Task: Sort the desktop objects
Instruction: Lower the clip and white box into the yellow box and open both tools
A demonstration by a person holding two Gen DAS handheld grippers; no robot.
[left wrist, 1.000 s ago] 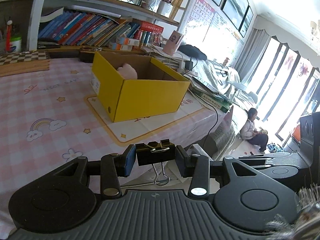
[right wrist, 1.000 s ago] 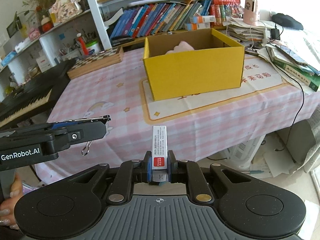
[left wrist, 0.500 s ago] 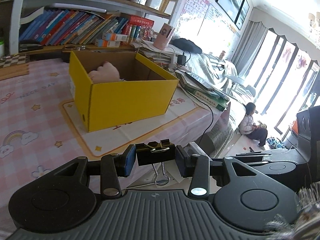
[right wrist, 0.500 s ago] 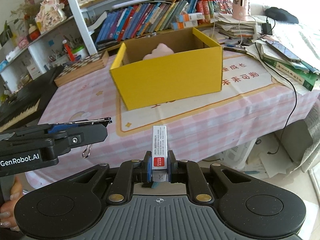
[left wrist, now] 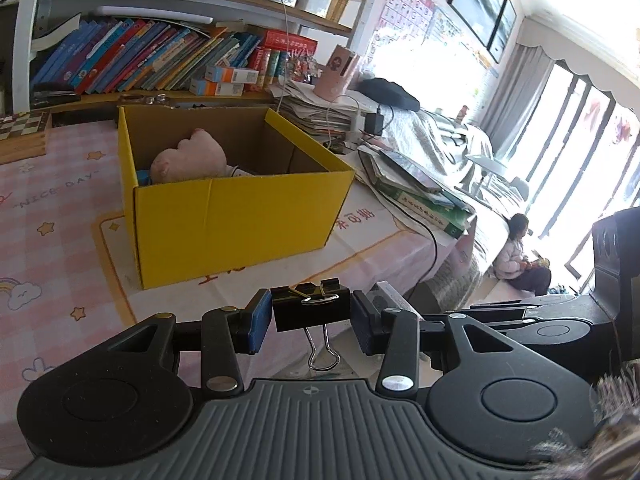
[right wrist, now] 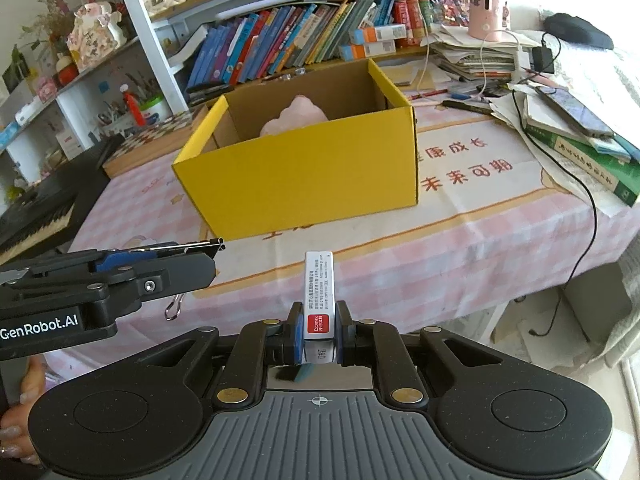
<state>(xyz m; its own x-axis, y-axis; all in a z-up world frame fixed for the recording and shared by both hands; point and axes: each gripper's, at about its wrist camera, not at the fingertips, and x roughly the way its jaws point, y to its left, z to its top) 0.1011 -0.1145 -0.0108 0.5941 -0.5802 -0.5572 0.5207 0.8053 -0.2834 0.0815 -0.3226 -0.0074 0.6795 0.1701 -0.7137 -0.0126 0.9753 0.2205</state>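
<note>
My left gripper [left wrist: 311,314] is shut on a black binder clip [left wrist: 310,307], its wire handles hanging down. My right gripper [right wrist: 318,330] is shut on a small white box with a red label [right wrist: 319,294], held upright. Both hover near the table's front edge, short of an open yellow cardboard box [left wrist: 236,216] that also shows in the right wrist view [right wrist: 308,176]. A pink plush toy [left wrist: 188,160] lies inside the box. The left gripper [right wrist: 120,276] shows at the left of the right wrist view.
The table has a pink checked cloth [right wrist: 460,248]. Stacked books and a phone [right wrist: 576,128] lie at the right with a black cable [right wrist: 588,216] over the edge. A chessboard [right wrist: 160,140] and bookshelves [right wrist: 304,36] stand behind. A keyboard [right wrist: 36,208] is at left.
Both grippers have moved closer to the yellow box, which now looks larger and more centred. Each still holds its object.
</note>
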